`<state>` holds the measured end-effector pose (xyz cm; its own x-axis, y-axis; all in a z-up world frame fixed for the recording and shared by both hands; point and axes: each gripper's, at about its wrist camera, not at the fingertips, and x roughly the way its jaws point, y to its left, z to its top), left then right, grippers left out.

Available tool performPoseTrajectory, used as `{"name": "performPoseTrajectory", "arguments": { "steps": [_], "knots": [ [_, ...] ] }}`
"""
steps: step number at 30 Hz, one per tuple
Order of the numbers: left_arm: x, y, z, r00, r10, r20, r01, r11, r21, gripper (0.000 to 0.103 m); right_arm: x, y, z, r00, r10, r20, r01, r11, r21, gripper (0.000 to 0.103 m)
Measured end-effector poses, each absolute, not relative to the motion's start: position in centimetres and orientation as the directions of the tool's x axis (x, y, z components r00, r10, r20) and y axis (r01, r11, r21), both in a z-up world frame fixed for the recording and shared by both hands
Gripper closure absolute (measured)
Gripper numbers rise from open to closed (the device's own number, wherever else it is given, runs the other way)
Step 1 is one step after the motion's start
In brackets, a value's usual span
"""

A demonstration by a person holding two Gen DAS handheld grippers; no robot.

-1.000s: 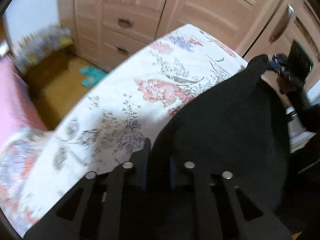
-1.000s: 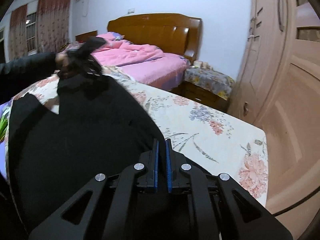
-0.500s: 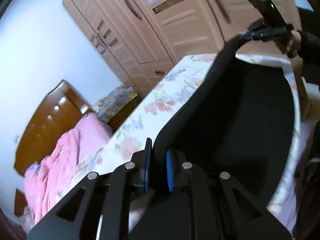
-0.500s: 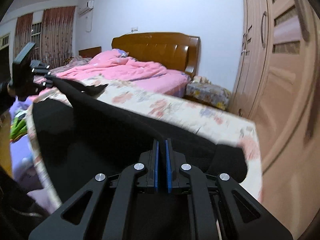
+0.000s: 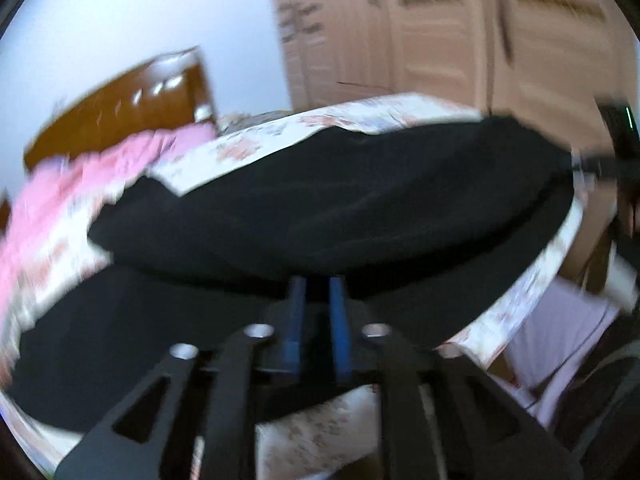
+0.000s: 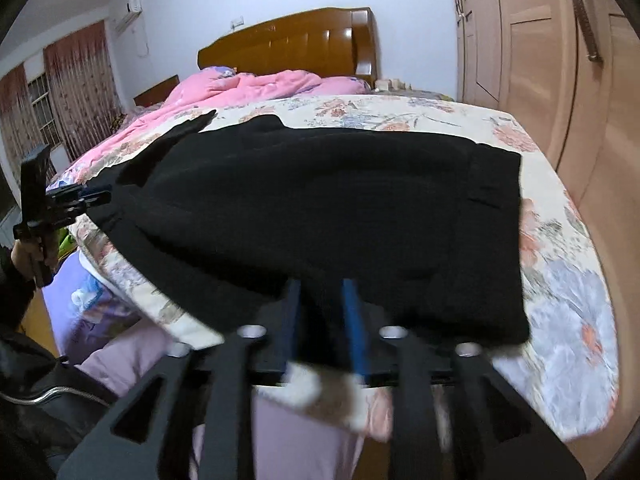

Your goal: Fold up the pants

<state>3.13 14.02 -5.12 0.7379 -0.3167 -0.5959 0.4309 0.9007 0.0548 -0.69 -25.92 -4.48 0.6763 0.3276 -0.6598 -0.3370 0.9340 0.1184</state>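
Both grippers, left gripper (image 5: 318, 300) and right gripper (image 6: 326, 304), jaws opening off the folded pants (image 6: 320, 200): back straight out, leaving the fold flat on the bed (image 6: 560, 264).

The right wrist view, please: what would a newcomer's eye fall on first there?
First, the black pants, spread flat across the flowered bedspread in the middle of the view. Next, the right tongs at the bottom, jaws opening at the pants' near edge. Behind lie a pink quilt and a wooden headboard.
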Motion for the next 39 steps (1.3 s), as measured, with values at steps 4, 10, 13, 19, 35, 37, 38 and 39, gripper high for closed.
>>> {"name": "performPoseTrajectory", "arguments": {
  "steps": [4,10,13,19,35,37,38,39],
  "knots": [
    [1.6,16.1,-3.1,0.761,-0.371,-0.532,0.347,0.926,-0.149,0.002,-4.1,-26.6,-4.1,0.699,0.364,-0.615,-0.339,0.926,0.163,0.017],
    [3.3,15.6,-3.0,0.718,-0.382,-0.582,0.266,0.923,-0.279,0.002,-2.1,-29.3,-5.9,0.663,0.447,-0.601,-0.187,0.876,0.445,0.042],
    [4.1,14.9,-3.2,0.713,-0.371,-0.595,0.248,0.927,-0.281,0.002,-1.6,-30.0,-6.6,0.666,0.454,-0.592,-0.133,0.853,0.505,0.047],
    [6.2,15.1,-3.7,0.708,-0.346,-0.616,0.196,0.934,-0.299,0.002,-0.9,-31.9,-6.4,0.737,0.418,-0.531,-0.045,0.814,0.578,0.054],
    [17.0,17.3,-4.9,0.571,-0.022,-0.821,-0.084,0.993,-0.085,0.085,-0.5,-30.4,-6.1,0.746,0.331,-0.577,-0.041,0.889,0.456,0.081],
    [15.3,18.1,-3.6,0.643,-0.038,-0.765,-0.061,0.993,-0.100,0.095,-0.5,-30.3,-5.6,0.752,0.327,-0.572,-0.054,0.896,0.441,0.083],
    [14.1,18.4,-2.6,0.689,-0.049,-0.723,-0.047,0.993,-0.113,0.095,-0.5,-30.3,-5.0,0.762,0.327,-0.558,-0.068,0.899,0.434,0.084],
    [13.0,18.6,-1.8,0.718,-0.048,-0.695,-0.051,0.991,-0.120,0.095,-0.5,-30.2,-4.4,0.771,0.327,-0.546,-0.081,0.901,0.426,0.084]
  ]
}}
